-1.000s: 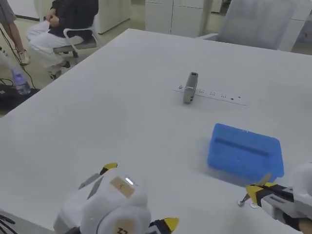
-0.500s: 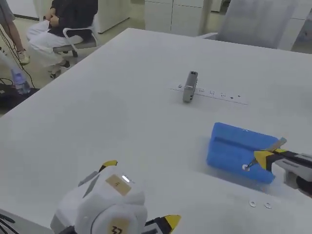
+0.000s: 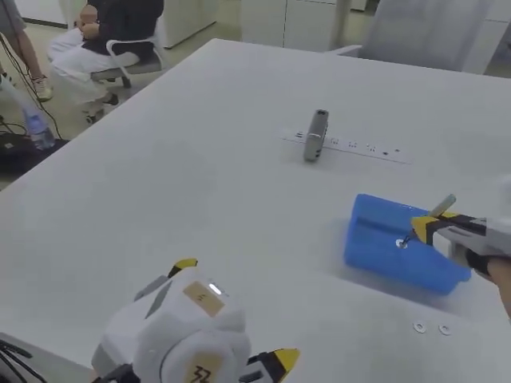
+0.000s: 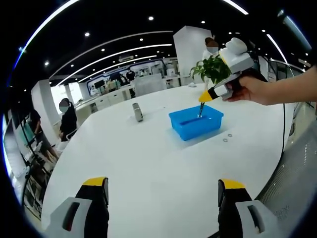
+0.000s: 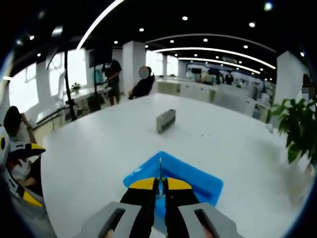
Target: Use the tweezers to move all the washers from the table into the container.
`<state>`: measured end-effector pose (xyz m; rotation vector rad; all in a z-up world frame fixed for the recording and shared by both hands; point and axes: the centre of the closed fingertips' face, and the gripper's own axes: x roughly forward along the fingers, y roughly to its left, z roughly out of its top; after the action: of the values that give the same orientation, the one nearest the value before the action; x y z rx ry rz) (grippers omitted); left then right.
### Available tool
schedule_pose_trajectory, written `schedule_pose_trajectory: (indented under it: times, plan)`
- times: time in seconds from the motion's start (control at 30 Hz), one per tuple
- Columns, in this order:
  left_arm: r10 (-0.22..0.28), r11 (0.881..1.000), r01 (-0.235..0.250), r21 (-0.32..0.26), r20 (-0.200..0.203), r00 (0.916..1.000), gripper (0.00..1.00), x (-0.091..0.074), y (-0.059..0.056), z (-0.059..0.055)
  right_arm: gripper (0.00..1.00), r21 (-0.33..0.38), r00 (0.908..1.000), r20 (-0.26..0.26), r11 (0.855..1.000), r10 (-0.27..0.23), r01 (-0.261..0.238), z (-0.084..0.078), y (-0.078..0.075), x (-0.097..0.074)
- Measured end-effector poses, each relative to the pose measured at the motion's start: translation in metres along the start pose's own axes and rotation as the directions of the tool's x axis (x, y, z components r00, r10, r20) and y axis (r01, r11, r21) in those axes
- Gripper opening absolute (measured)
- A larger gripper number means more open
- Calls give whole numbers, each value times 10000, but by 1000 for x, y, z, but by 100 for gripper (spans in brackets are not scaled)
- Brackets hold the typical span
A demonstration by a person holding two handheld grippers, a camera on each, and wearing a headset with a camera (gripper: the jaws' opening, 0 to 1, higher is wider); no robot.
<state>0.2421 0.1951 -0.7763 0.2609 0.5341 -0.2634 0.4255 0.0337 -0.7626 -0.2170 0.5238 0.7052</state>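
The blue container (image 3: 375,257) stands on the white table at the right. My right gripper (image 3: 421,227) is shut on the tweezers (image 3: 409,235) and holds them over the container's inside, with a small washer (image 3: 402,242) at their tip. In the right gripper view the right gripper (image 5: 159,184) points the tweezers (image 5: 160,166) down into the container (image 5: 190,181). Two washers (image 3: 419,326) (image 3: 444,328) lie on the table in front of the container. My left gripper (image 3: 233,311) hovers open at the near left, its jaws (image 4: 162,186) far apart with nothing between them.
A white power strip (image 3: 363,149) with a grey adapter (image 3: 314,136) lies behind the container. A person sits on a chair (image 3: 120,56) at the far left, near a water bottle (image 3: 36,129). A potted plant (image 4: 214,68) stands beyond the table.
My right gripper rose from the table beside the loose washers and moved over the container with a washer in the tweezers. The left gripper stayed put.
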Motion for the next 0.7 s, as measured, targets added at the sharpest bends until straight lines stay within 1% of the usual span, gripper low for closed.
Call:
schedule_pose_trajectory:
  times: [0.07,0.13,0.2,0.27,0.33,0.43,0.53,0.57,0.6,0.63,0.67,0.7]
  plan:
    - [-28,10000,28,-20,-50,10000,94,0,0,-1,2,66,9999,-137,10000,-19,20,-5,1,4]
    - [-34,10000,34,-30,-12,10000,94,0,0,0,2,86,9992,-404,10000,-35,38,-14,0,14]
    - [-53,10000,53,-75,3,10000,94,0,0,0,2,84,9989,-471,10000,-14,18,-19,3,20]
    - [-51,9999,50,-93,-30,10000,94,0,0,-1,2,17,9981,-622,10000,-42,43,-23,2,24]
    - [-33,9999,33,-96,-1,10000,94,0,0,0,2,-13,9975,-705,10000,-66,66,-27,1,23]
    - [-31,9999,32,-140,83,10000,93,-1,1,1,2,128,9964,-837,9999,-105,117,-33,-4,30]
    - [31,9999,-30,-128,114,9999,92,-1,2,2,2,165,9950,-990,9998,-128,145,-39,-2,31]
    - [5,9999,-4,-152,96,10000,92,-1,1,1,2,134,9936,-1123,9998,-114,130,-43,-1,32]
    - [4,9999,-3,-143,74,10000,92,-1,1,1,3,103,9988,-473,9998,-137,142,-34,-1,32]
    - [19,9999,-18,-116,43,10000,92,-1,1,0,3,197,9967,-807,9997,-126,143,-41,-2,29]
    - [21,9999,-21,-110,43,10000,92,-1,1,0,3,301,9959,-899,9995,-83,110,-42,-2,29]
    - [15,9999,-15,-114,56,10000,92,-1,1,1,3,376,9963,-849,9992,-98,130,-41,0,29]
